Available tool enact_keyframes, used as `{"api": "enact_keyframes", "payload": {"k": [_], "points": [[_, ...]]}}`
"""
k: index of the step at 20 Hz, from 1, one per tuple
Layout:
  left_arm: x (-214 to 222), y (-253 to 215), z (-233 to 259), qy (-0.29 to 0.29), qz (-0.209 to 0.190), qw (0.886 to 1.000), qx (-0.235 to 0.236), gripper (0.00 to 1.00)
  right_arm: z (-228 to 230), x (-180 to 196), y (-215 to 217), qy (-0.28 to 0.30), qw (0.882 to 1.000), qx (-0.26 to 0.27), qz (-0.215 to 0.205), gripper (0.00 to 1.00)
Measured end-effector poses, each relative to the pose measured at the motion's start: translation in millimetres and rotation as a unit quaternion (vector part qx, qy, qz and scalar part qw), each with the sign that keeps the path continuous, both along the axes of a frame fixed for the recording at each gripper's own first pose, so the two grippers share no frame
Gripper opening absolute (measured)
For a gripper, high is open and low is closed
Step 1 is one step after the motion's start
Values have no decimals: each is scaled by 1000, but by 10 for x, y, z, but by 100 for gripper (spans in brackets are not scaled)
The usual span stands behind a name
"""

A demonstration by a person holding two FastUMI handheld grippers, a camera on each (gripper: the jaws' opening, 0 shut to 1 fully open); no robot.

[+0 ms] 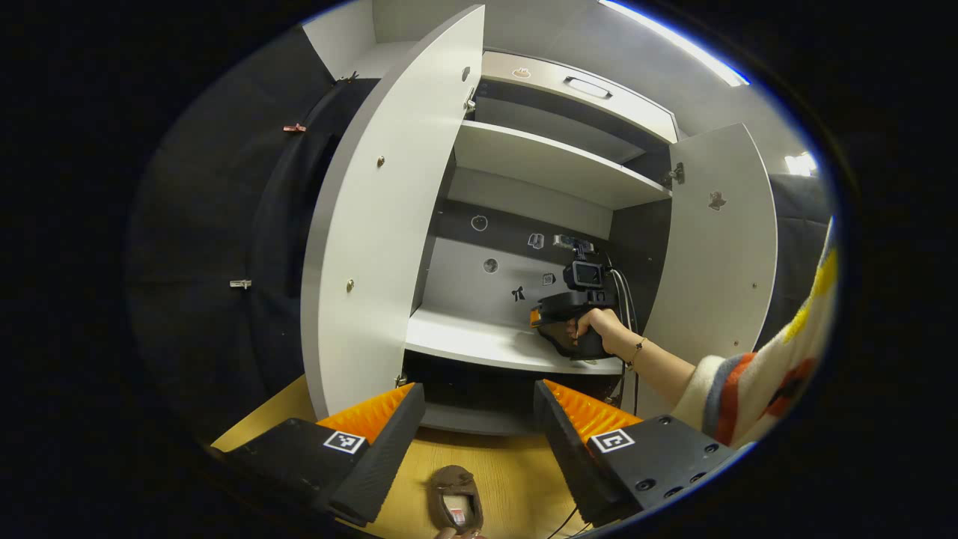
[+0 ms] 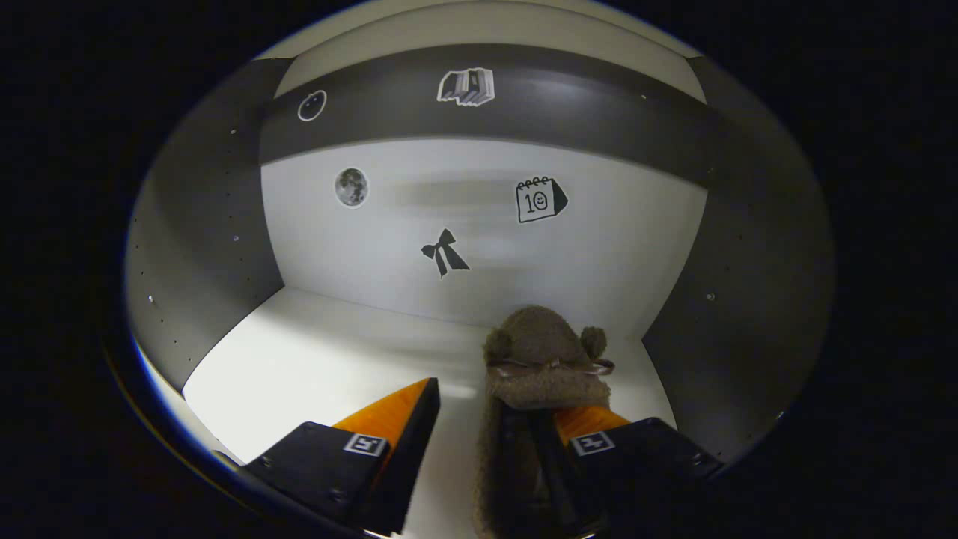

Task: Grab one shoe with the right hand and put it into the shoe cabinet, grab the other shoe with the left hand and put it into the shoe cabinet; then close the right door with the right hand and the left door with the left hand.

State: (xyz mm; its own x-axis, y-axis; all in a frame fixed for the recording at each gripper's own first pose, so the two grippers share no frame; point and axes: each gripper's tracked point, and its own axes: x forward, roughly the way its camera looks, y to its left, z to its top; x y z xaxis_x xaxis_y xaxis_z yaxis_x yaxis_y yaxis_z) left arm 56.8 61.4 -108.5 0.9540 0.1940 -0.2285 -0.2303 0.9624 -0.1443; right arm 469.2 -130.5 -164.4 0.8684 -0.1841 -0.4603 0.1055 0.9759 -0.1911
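The right gripper reaches into the white two-door shoe cabinet, its jaws spread wide above the lower white shelf. A fuzzy brown slipper with small ears sits on that shelf, toe toward the back wall, its side against the right-hand finger; the other finger stands well clear. In the left gripper view, a hand grips that tool, forearm level, striped sleeve trailing. The left gripper hovers low outside, jaws wide, above the second brown slipper on the wooden floor. Both doors hang open.
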Motion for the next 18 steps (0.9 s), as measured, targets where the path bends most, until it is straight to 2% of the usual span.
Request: {"api": "enact_keyframes", "payload": {"k": [2, 5, 7, 11, 14, 18], "points": [[-3, -15, 7, -1, -6, 1000, 0, 94, 108, -129, 60, -13, 1000, 3, 10, 88], [-42, -53, 29, -8, -16, 1000, -2, 94, 395, -417, 235, -53, 998, 34, 30, 93], [-82, -68, 32, -12, -25, 1000, 4, 94, 722, -675, 364, -102, 993, 43, 46, 92], [-135, -123, -165, 3, -55, 998, 13, 94, 1265, -1418, 692, -206, 973, 52, 89, 93], [-174, -180, -431, 14, -80, 997, 10, 94, 1364, -2042, 816, -251, 962, 52, 98, 93], [-255, -206, -996, 43, -99, 994, -14, 94, 1199, -2822, 708, -277, 957, 34, 76, 92]]}}
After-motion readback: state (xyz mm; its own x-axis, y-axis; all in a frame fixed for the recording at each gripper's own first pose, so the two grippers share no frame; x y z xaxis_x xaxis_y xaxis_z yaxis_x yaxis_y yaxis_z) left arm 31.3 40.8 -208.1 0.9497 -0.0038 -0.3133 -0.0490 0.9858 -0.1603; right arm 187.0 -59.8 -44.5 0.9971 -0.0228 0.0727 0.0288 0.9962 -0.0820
